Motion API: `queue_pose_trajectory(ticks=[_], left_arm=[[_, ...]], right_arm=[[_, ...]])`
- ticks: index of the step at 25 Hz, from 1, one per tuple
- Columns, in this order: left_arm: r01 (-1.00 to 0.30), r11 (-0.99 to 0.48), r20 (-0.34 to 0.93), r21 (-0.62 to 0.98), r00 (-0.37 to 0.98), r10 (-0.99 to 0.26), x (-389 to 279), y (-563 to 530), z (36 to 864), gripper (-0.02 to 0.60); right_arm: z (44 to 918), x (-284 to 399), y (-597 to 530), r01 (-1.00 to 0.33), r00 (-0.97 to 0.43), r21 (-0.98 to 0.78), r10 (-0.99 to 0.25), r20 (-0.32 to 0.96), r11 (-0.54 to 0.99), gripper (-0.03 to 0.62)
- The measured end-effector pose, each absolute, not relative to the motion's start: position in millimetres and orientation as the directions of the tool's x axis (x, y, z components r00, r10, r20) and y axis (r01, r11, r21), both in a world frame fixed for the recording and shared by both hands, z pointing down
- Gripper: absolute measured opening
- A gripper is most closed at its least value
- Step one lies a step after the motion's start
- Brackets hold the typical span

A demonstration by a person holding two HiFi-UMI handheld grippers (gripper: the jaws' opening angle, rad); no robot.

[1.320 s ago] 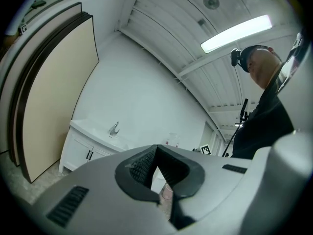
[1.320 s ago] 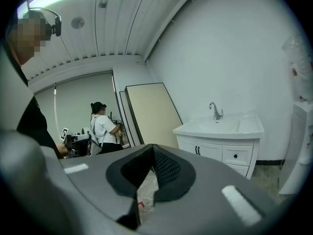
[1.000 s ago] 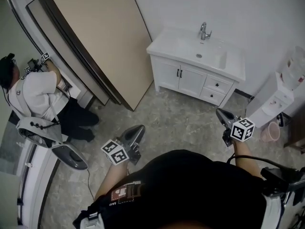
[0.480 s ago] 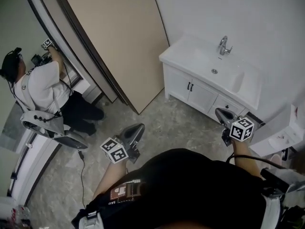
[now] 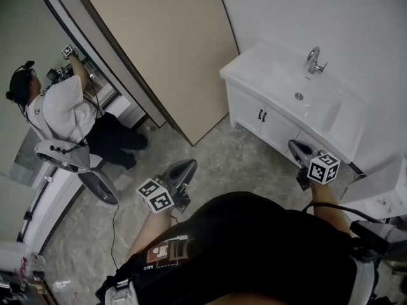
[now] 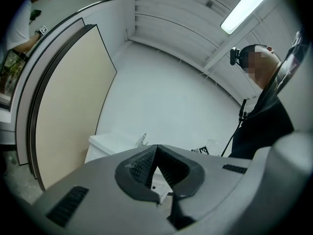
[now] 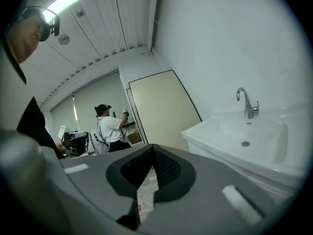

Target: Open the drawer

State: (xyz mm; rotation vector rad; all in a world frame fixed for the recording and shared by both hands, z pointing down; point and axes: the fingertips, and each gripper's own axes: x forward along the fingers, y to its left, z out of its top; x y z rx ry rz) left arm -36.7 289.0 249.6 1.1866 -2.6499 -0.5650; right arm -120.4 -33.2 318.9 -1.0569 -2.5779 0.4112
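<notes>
A white vanity cabinet (image 5: pixel 254 116) with a sink and a chrome faucet (image 5: pixel 315 59) stands against the wall at the right. It has two doors with dark handles. Its drawer fronts lie further right, mostly hidden behind my right gripper (image 5: pixel 292 146). That gripper is shut and empty, just short of the cabinet front. My left gripper (image 5: pixel 189 165) hangs over the stone floor, well left of the cabinet, also shut and empty. The left gripper view shows the shut tips (image 6: pixel 155 148) with the vanity (image 6: pixel 105 146) beyond. The right gripper view shows the shut tips (image 7: pixel 152 148) beside the sink top (image 7: pixel 234 141).
A large beige door panel (image 5: pixel 159 43) leans against the wall left of the vanity. Another person (image 5: pixel 60 110) in a white shirt works at the far left. A grey seat (image 5: pixel 82 170) and a floor cable (image 5: pixel 114 234) lie below them. A white unit (image 5: pixel 381 189) stands at the right edge.
The vanity has come nearer and now sits right in front of my right gripper. Both grippers travelled with me towards it and stayed shut.
</notes>
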Motion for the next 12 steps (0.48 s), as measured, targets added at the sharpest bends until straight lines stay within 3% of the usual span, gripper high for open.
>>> queue_pose_trajectory(ticks=[12], left_arm=[[-0.728,0.537,-0.015,0.426,-0.599,-0.801,-124.7,310.3,266.3,-0.005]], right_arm=[[323.5,-178.5,-19.3,0.569,-0.733,-0.343,0.65,0.199,0.747,-0.003]])
